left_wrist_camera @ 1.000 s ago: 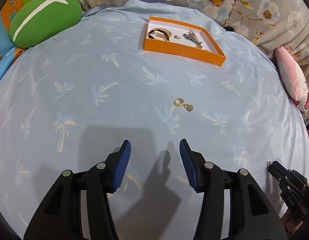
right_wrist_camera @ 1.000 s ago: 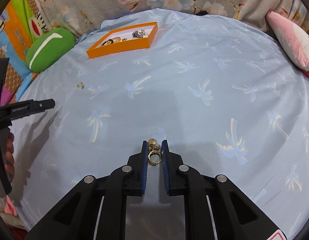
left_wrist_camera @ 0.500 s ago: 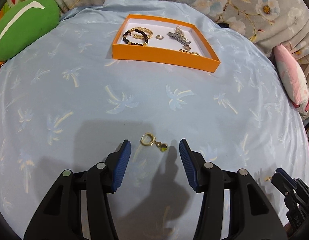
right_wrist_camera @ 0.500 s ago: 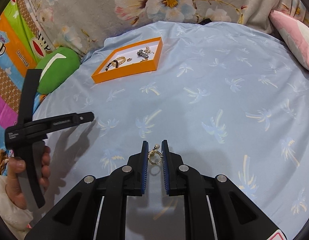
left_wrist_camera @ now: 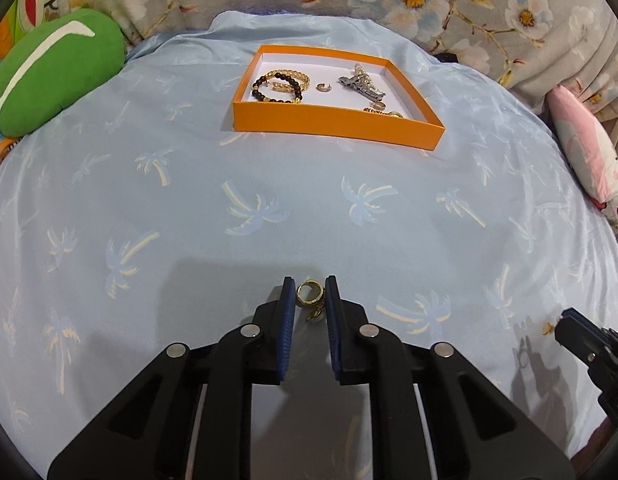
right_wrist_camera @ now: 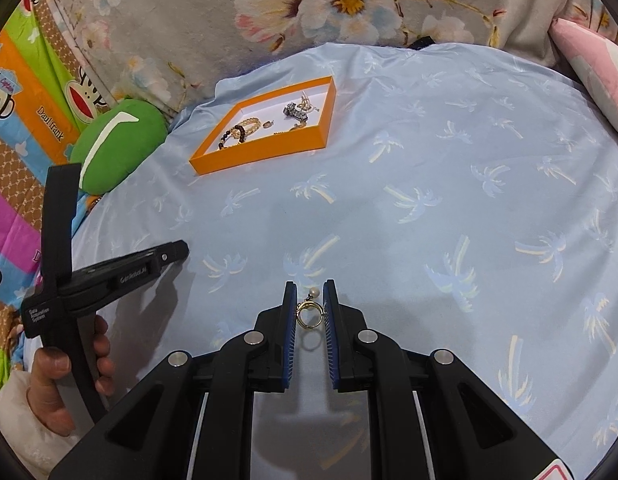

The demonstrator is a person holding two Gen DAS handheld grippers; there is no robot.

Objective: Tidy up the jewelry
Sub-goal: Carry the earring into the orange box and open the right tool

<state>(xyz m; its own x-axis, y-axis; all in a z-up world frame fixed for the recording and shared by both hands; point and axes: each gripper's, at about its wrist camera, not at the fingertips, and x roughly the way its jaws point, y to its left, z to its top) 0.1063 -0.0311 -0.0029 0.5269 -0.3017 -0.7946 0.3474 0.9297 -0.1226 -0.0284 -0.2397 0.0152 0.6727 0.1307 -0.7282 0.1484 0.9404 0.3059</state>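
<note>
On the blue palm-print sheet my left gripper point(left_wrist_camera: 309, 288) is closing its jaws around a gold hoop earring point(left_wrist_camera: 307, 303) with a small charm, and the blue pads touch both sides of the hoop. My right gripper point(right_wrist_camera: 309, 290) is shut on a thin gold hoop earring point(right_wrist_camera: 309, 305) with a pearl, held just above the sheet. The orange tray point(left_wrist_camera: 337, 130) sits at the far side and holds beaded bracelets point(left_wrist_camera: 277, 86), a small ring point(left_wrist_camera: 322, 87) and a silver clip point(left_wrist_camera: 361, 84). In the right wrist view the tray point(right_wrist_camera: 261, 152) lies far left.
A green cushion point(left_wrist_camera: 49, 72) lies left of the tray and a pink pillow point(left_wrist_camera: 589, 160) at the right edge. Flowered fabric point(left_wrist_camera: 389, 0) rises behind. A hand point(right_wrist_camera: 57, 368) holds the left gripper's handle at the lower left of the right wrist view.
The left gripper moved forward over the gold hoop earring and its jaws came together around it. The right gripper rose a little with its pearl earring still gripped.
</note>
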